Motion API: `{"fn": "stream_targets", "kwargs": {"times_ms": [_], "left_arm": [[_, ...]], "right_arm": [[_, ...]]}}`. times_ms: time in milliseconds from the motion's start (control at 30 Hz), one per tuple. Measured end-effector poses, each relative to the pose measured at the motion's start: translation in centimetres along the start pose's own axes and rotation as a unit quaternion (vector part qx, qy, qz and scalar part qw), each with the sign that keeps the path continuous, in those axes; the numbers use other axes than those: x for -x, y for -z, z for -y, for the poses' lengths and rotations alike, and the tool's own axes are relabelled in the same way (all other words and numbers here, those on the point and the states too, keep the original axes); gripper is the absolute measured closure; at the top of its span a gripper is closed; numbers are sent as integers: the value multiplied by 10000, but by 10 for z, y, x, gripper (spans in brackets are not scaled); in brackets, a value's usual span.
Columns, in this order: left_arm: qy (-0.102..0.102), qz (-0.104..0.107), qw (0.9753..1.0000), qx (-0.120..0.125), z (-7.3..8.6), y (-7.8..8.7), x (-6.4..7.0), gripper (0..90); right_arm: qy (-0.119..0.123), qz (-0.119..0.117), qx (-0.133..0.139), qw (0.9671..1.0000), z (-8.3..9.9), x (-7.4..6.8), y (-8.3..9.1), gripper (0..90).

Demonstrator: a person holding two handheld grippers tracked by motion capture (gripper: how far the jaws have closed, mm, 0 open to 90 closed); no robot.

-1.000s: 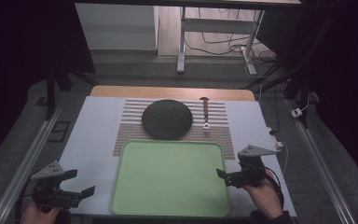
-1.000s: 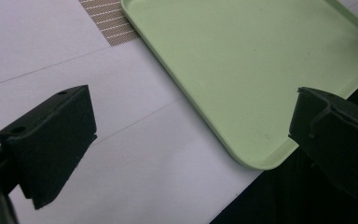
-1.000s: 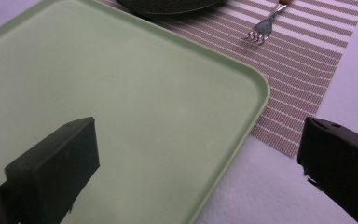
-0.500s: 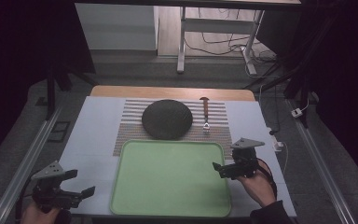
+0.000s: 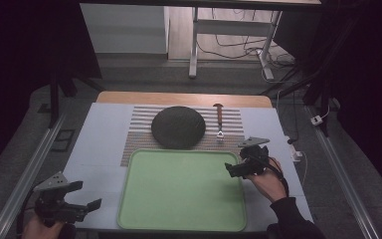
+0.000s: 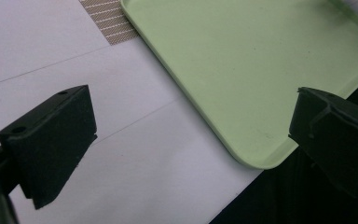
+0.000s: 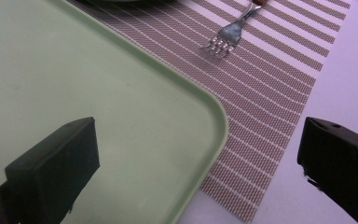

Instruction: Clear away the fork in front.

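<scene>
My right gripper (image 5: 235, 168) has moved up-frame over the green tray (image 5: 179, 219) corner toward the fork (image 5: 219, 121) (likely next), jaws wide, empty; left gripper (image 5: 82, 195) idle, open

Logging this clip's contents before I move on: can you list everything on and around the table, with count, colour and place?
Tray: one, light green, near centre of the table, nothing on it.
Placemat: one, brown with pale stripes, beyond the tray, partly under it.
Plate: one, dark, round, on the placemat.
Fork: one, metal with brown handle, on the placemat right of the plate.
Table cover: one, pale grey-white, under everything.
Desk legs: white, on the floor beyond the table, with cables.
Left gripper: black, open, near left corner.
Right gripper: black, open, over the tray's far right corner.
</scene>
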State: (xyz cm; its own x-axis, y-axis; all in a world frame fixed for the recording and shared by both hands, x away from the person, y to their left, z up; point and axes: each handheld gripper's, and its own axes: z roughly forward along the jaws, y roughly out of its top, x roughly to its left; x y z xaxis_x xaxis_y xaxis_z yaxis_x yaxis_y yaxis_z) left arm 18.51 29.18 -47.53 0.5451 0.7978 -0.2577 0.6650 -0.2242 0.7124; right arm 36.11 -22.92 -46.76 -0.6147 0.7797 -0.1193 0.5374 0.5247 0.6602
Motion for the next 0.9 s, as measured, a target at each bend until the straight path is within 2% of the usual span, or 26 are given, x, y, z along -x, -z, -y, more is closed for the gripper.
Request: {"fn": "stream_targets", "kwargs": {"times_ms": [433,667,900], "left_arm": [[8,7,10000,0,0,0,0,4],[11,7,10000,-15,0,0,0,4],[18,13,10000,-27,0,0,0,3]], "right_arm": [[347,327,-242,9986,-23,11,-31,0],[659,570,-384,9955,-36,13,-50,0],[979,771,-543,9907,-46,15,-67,0]]}}
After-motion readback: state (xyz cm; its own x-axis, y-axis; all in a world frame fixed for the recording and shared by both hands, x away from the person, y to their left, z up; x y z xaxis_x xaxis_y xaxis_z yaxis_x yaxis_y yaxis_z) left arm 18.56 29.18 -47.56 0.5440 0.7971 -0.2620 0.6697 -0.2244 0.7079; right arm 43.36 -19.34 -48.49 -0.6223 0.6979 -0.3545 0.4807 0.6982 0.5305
